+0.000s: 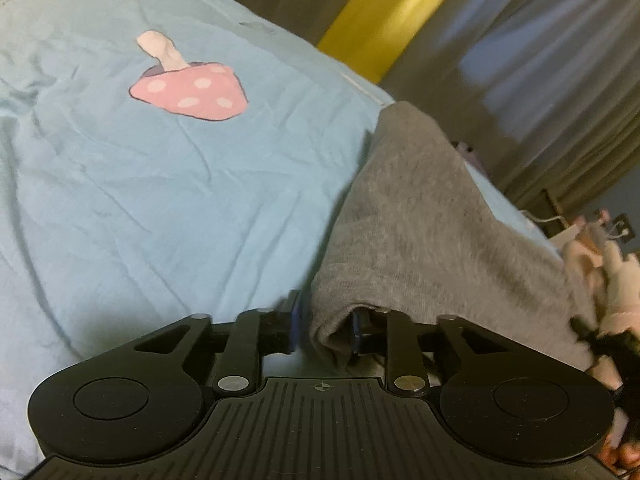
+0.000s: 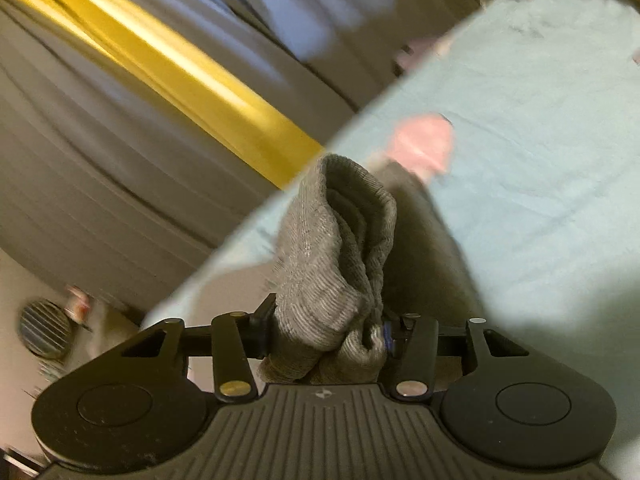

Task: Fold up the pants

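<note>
Both grippers carry the grey pants, lifted over a pale blue bedspread with a pink mushroom print.

Left gripper: jaws closed down to a narrow gap around a thick folded edge of the pants. The near pad sits outside the cloth, the far pad is tucked under the hem fold. The cloth seems pinched between them, though the fold hides the contact itself.

Right gripper: jaws likewise drawn in on a bunched, ribbed end of the pants, probably cuff or waistband. Several layers stand up out of the jaws in a loose roll.

Why held so, as a judgement: each gripper takes one end of a doubled edge, so the garment can be carried over and laid flat as a single fold. Gripping through all layers keeps them aligned.

Orientation: in the left view the cloth runs from the jaws away and to the right, draping toward the bed's right edge, with its long axis roughly along that diagonal. In the right view the bundle points away from the gripper toward the far bed edge and the yellow curtain.

Motion blur is heavy in the right view.
</note>
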`<state>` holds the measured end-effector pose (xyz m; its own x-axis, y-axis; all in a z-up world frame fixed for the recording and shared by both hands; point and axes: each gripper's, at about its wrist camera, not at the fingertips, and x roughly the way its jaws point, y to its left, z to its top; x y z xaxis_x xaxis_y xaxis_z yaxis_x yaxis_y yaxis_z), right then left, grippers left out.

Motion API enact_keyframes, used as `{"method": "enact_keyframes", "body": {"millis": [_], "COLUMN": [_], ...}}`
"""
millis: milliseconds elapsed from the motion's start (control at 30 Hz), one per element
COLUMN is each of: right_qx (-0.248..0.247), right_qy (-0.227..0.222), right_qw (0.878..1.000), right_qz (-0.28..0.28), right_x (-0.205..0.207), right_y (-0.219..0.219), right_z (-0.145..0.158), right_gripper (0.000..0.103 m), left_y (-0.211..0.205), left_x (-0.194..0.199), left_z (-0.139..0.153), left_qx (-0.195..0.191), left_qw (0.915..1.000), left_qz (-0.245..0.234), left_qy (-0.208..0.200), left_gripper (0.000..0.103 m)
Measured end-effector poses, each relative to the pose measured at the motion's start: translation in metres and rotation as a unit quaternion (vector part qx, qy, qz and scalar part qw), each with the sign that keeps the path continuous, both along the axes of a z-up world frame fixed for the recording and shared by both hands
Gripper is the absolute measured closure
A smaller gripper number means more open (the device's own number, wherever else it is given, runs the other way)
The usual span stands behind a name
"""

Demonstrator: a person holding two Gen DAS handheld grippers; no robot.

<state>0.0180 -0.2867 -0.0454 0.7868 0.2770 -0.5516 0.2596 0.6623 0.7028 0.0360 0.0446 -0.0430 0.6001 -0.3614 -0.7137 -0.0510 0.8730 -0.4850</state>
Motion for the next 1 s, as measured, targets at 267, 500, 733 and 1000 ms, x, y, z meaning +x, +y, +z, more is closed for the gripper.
{"method": "enact_keyframes", "body": {"millis": [267, 500, 733, 1000], "right_qx": [-0.024, -0.01, 0.011, 0.014], "right_qy": [0.024, 0.037, 0.037, 0.027], "right_qw": [0.999, 0.999, 0.999, 0.999], "right_qz": [-0.018, -0.034, -0.032, -0.013], "right_x": [-0.004, -0.005, 0.001, -0.007], "right_y": [-0.011, -0.025, -0.027, -0.023], "right_z": [-0.006, -0.02, -0.032, -0.021], "right_gripper": [0.028, 0.016, 0.011, 0.011], "left_y": [0.01, -0.021, -0.018, -0.016], "left_x": [-0.012, -0.024, -0.015, 0.019], "left_z": [0.012, 0.054, 0.084, 0.009], "left_qx": [0.004, 0.104, 0.074, 0.09], "left_qw": [1.0, 0.9915, 0.9876, 0.9956], "left_qz": [0.007, -0.029, -0.024, -0.01], "left_qy": [0.005, -0.073, -0.137, 0.025], "left_gripper": [0.048, 0.047, 0.014, 0.031]}}
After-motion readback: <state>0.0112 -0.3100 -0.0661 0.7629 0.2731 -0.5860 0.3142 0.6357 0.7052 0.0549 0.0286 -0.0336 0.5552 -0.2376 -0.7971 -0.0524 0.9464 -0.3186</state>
